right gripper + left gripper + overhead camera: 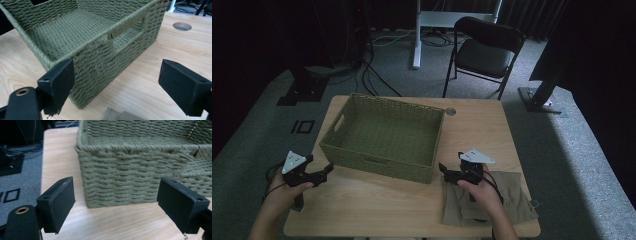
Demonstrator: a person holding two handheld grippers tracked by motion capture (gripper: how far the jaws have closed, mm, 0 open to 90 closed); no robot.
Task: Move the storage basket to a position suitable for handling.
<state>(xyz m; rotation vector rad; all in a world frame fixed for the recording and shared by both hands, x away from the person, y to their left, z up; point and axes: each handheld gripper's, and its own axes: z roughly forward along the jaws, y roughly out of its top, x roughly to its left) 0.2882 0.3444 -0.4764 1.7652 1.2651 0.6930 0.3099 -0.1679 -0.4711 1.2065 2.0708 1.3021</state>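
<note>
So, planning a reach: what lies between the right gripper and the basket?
Bare tabletop separates the right gripper from the basket in the right gripper view.

Rough woven green basket point(384, 134), smooth pale wood table point(377, 205), soft matt khaki cloth point(512, 202), matt black tongs point(122, 205).

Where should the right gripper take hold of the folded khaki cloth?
At its near-left folded edge, coming from above with the right gripper open. The cloth lies flat on the table beside the basket, so only its raised fold gives purchase, likely.
</note>
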